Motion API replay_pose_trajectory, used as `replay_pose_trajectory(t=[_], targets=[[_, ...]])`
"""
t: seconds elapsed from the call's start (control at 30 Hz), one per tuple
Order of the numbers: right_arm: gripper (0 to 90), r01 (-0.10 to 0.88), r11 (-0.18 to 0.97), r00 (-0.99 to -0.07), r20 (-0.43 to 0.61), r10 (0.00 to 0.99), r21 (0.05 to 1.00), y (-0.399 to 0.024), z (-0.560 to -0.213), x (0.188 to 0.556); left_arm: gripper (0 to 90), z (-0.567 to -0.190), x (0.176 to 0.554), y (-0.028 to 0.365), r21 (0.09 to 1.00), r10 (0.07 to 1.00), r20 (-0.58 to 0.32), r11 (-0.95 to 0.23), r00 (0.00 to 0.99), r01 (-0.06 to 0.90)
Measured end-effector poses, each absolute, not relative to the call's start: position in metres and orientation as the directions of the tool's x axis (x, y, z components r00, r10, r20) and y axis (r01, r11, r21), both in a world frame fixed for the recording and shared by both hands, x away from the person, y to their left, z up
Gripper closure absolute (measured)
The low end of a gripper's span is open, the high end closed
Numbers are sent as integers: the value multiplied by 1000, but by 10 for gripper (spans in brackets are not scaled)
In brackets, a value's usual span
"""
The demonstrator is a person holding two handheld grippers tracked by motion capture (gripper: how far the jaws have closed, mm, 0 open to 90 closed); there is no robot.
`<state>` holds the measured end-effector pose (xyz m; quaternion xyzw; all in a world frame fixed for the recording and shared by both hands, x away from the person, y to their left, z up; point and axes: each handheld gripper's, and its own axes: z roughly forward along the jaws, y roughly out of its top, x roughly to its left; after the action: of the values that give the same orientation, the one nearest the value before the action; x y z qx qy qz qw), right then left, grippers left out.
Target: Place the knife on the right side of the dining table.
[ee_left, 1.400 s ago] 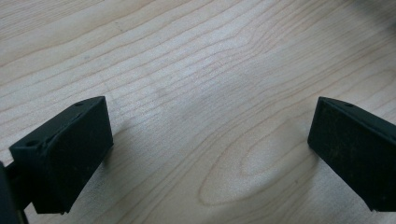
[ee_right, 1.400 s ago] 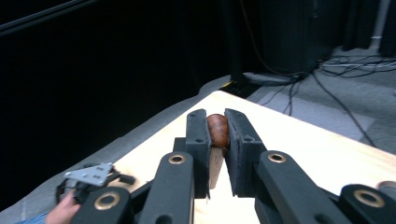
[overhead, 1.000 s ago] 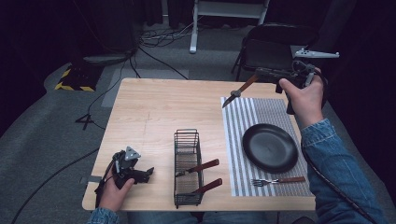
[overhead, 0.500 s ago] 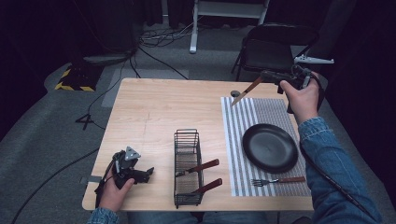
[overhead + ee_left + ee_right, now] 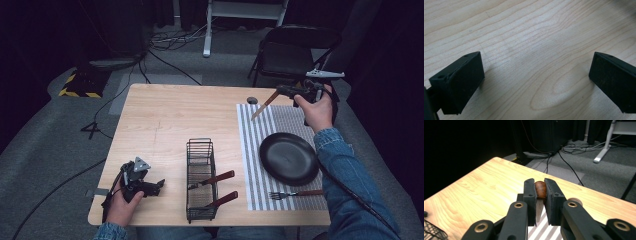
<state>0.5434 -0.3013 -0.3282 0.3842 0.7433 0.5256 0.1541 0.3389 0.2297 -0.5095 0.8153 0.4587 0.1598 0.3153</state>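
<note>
**Right gripper carrying a knife toward the place setting**

Clearly, my right gripper (image 5: pixel 286 92) was clamped on a wooden-handled knife (image 5: pixel 264 105); in the right gripper view the brown handle end (image 5: pixel 540 189) sat pinched between the two black jaws, with the blade running down toward the mat; from above, the knife hung tilted over the far left corner of the striped placemat (image 5: pixel 260 165), its tip low and close to the cloth, though I could not tell whether it touched.

On that placemat sat a black plate (image 5: pixel 289 158), and a fork (image 5: pixel 295 193) lay across the near edge, just below the plate; a small dark round object (image 5: pixel 252 100) rested on the wood just beyond the mat.

Further left stood a wire caddy (image 5: pixel 201 150) with two more brown-handled utensils (image 5: pixel 215 179) poking out; my left gripper (image 5: pixel 154 186) rested near the front left of the table (image 5: pixel 165 115), jaws apart with nothing between them, bare wood under it.

I judged this the carrying step, the knife on its way to be laid beside the plate; the next move called for levelling the knife and lowering it flat onto the mat clear of the plate's rim before letting go.
</note>
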Motion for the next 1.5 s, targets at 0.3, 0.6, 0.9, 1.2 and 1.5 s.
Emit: replay_pose_trajectory(t=[0.3,0.6,0.9,1.2,1.5], targets=[[809,435,181,-638,160,753,882,-304,-346,546,1,-509,339,230,661,849,-28,-381,528,647],[808,456,200,-628,154,763,867,-308,-350,543,1,-509,339,230,660,849,-28,-381,528,647],[808,473,183,-607,168,777,862,-315,-350,541,2,-509,339,230,660,849,-29,-381,528,647],[767,497,172,-570,170,804,851,-318,-350,542,2,-509,339,230,661,849,-29,-380,528,647],[542,538,129,-482,179,858,833,-325,-355,546,2,-509,339,230,660,849,-28,-381,528,648]])
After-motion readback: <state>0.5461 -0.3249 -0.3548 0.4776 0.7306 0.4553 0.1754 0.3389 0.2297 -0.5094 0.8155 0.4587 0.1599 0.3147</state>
